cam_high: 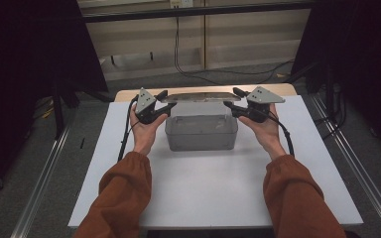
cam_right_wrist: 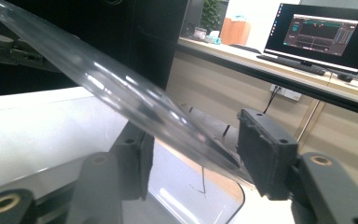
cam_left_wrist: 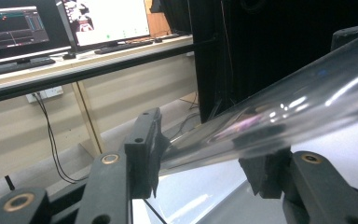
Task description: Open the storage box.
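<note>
I am holding a clear lid [cam_high: 200,97] level above a clear plastic box [cam_high: 201,133], which is sitting toward the far edge of the white counter [cam_high: 213,193], about midway between its left and right edges. My left gripper [cam_high: 164,100] is grasping the lid's left end; in the left gripper view its jaws are standing on either side of the lid's edge [cam_left_wrist: 279,116], pressing on it. My right gripper [cam_high: 231,97] is at the lid's right end; in the right gripper view the lid [cam_right_wrist: 121,88] is lying between the two jaws, resting against the left one, while the right pad [cam_right_wrist: 265,149] is standing just clear of it, so this grip looks loosened.
</note>
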Motion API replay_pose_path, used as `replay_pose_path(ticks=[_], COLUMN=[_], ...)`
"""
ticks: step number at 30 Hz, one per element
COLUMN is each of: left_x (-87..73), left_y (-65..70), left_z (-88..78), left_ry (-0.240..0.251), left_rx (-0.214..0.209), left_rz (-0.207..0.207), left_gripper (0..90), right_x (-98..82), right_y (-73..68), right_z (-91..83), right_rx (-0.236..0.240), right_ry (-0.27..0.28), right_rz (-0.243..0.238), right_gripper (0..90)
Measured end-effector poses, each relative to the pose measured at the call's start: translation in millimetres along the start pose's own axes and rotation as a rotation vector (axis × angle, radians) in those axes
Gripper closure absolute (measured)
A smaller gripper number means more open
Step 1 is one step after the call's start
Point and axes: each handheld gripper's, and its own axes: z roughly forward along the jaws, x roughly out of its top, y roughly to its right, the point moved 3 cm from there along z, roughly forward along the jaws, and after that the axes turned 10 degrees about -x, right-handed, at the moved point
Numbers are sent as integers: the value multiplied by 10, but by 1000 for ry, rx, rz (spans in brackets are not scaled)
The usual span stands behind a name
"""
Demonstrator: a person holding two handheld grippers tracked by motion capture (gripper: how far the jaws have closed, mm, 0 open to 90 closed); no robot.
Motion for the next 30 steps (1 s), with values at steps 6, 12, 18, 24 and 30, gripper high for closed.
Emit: replay_pose_path(ticks=[6,12,18,24,30], left_x=[35,44,12,-3,-2], left_y=[-29,-64,-124,-156,-202], left_z=[17,42,62,102,146], left_ry=[-2,12,4,-4,0], left_rx=[7,8,24,29,26], left_rz=[5,-19,-23,-27,-41], left_gripper=[537,543,579,586,598], right_x=[2,-59,-78,-59,-60], right_y=[44,94,157,166,184], right_z=[64,119,190,287,348], right_rx=[-13,-22,-15,-10,-14], right_ry=[15,10,-5,-9,-12], right_rz=[27,29,31,36,33], right_gripper=[472,542,557,565,565])
